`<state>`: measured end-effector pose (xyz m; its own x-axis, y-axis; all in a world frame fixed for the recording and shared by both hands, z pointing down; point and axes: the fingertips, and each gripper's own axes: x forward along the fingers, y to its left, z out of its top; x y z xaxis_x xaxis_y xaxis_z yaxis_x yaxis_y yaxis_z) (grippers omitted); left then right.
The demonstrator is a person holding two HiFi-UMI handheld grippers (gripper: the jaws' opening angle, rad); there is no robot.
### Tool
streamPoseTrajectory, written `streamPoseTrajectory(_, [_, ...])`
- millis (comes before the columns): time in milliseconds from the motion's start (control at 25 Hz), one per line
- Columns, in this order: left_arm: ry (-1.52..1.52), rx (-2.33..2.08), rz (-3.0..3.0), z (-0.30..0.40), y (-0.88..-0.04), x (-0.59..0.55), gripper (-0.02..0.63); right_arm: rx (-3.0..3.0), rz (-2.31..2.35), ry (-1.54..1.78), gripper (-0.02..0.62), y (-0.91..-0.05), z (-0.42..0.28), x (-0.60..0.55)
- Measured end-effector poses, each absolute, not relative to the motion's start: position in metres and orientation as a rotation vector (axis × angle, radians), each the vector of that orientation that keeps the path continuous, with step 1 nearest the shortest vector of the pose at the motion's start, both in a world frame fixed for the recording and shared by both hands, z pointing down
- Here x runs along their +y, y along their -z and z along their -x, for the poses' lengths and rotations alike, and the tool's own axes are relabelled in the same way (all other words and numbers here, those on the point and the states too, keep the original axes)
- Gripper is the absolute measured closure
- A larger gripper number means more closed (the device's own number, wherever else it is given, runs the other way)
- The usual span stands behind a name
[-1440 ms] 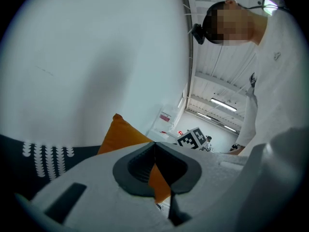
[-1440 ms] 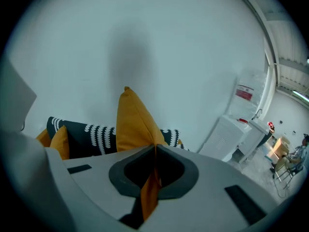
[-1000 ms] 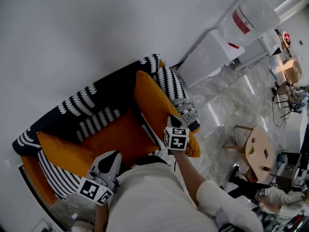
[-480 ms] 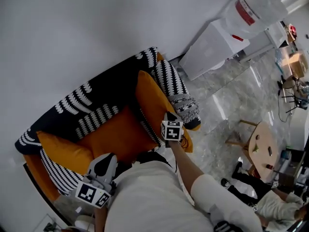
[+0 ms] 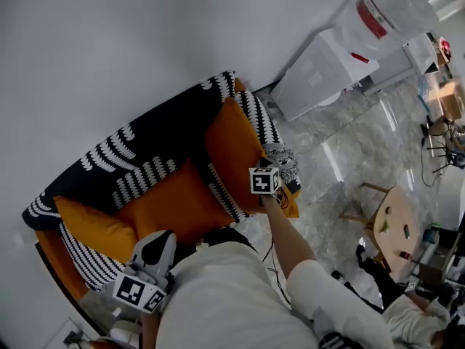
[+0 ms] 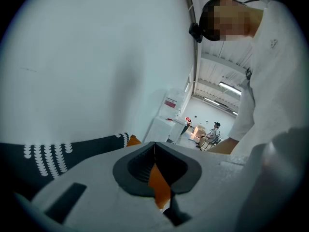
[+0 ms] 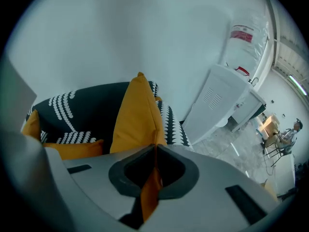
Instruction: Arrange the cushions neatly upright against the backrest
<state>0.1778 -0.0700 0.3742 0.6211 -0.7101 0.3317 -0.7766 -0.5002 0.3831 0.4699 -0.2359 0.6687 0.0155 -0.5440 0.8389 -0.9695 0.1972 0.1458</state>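
Placing step: right gripper [image 7: 155,146] jaws clamp the plump orange fabric cushion [image 7: 135,115], upright at the right end of the black-and-white patterned sofa backrest [image 7: 82,108], left gripper [image 6: 154,144] jaws together; likely next: settle it squarely back

We stretch our right arm [image 5: 289,242] out ahead, and our right gripper [image 7: 155,148] tips steeply down, its jaws pinched tight on the orange cushion [image 7: 134,115]. Our left gripper [image 6: 154,145] sits low by our chest, nearly level, its jaws closed on orange fabric [image 6: 158,185].
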Motion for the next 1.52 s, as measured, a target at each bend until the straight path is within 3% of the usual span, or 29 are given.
streamPoseTrajectory(680, [-0.157, -1.243, -2.299, -0.173, -0.374, -0.065, 0.594, -1.599, -1.321, -0.556, 0.577, -0.690, -0.489, -0.256])
streamPoseTrajectory(800, [-0.144, -1.248, -2.300, -0.174, -0.373, -0.063, 0.594, -1.603, -1.324, -0.524, 0.546, -0.681, -0.488, -0.252])
streamPoseTrajectory(880, [-0.133, -1.255, -2.296, -0.172, -0.372, -0.062, 0.594, -1.612, -1.343, -0.490, 0.465, -0.672, -0.489, -0.251])
streamPoseTrajectory(920, [-0.126, -1.260, -2.293, -0.171, -0.372, -0.062, 0.594, -1.619, -1.349, -0.472, 0.456, -0.667, -0.489, -0.252])
streamPoseTrajectory(1320, [-0.066, -1.286, -2.275, -0.165, -0.369, -0.058, 0.594, -1.671, -1.356, -0.423, 0.454, -0.639, -0.480, -0.243])
streamPoseTrajectory(1520, [-0.046, -1.299, -2.267, -0.164, -0.367, -0.055, 0.594, -1.770, -1.270, -0.408, 0.457, -0.625, -0.440, -0.225])
